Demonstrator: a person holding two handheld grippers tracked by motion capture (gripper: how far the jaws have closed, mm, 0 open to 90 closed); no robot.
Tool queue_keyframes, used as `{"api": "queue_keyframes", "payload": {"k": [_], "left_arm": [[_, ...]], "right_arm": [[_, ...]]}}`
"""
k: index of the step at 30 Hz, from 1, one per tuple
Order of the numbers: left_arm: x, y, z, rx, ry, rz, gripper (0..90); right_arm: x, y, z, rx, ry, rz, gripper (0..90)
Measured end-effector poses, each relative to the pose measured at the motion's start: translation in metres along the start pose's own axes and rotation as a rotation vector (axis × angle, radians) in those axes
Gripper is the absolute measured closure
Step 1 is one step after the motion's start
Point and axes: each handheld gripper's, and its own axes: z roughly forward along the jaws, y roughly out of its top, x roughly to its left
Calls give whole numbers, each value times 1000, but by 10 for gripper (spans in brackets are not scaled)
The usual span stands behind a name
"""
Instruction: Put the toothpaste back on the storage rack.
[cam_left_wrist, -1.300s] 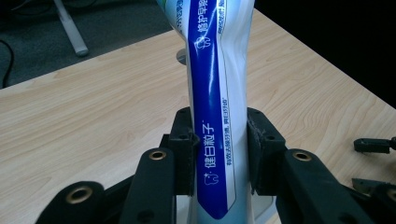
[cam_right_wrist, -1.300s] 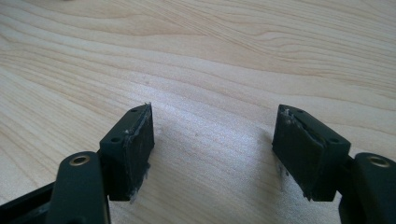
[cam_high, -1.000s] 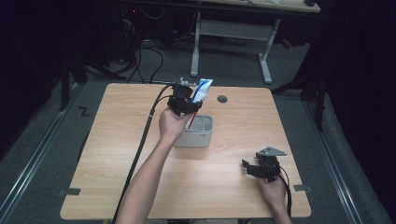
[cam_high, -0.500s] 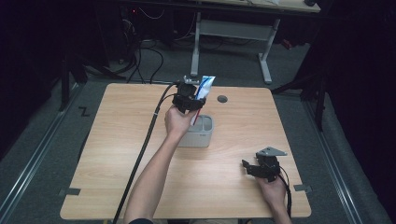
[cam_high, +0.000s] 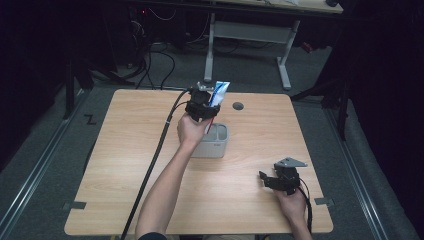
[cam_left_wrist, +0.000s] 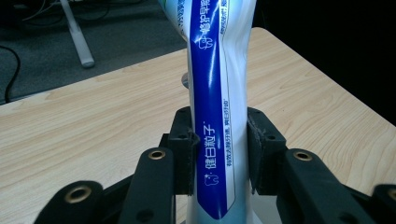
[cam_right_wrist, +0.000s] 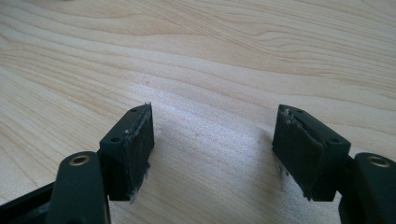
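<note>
Left gripper clamped on toothpaste tube above the holder

The left gripper (cam_left_wrist: 219, 154) is closed on the toothpaste tube (cam_left_wrist: 217, 93), pads on its flat faces, over the grey holder (cam_high: 212, 142) near the table's (cam_high: 125, 165) far edge. The tube looks light, soft and slick; grip mid-body. The right gripper (cam_right_wrist: 212, 154) rests spread apart near the right corner.

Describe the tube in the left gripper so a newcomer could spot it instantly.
Start at the wooden table and find the grey holder near its middle. Just above it, the left gripper is clamped on a toothpaste tube that stands upright. It is white with a broad blue stripe carrying white printed characters, the brightest colours on the table.
</note>
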Motion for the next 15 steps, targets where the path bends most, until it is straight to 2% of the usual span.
{"api": "queue_keyframes", "payload": {"k": [8, 15], "left_arm": [[-5, -2, 0, 21, 2, 32, 668], [-3, -8, 0, 25, 4, 24, 669]], "right_arm": [[0, 0, 0, 0, 0, 0, 292], [0, 0, 0, 0, 1, 0, 291]]}}
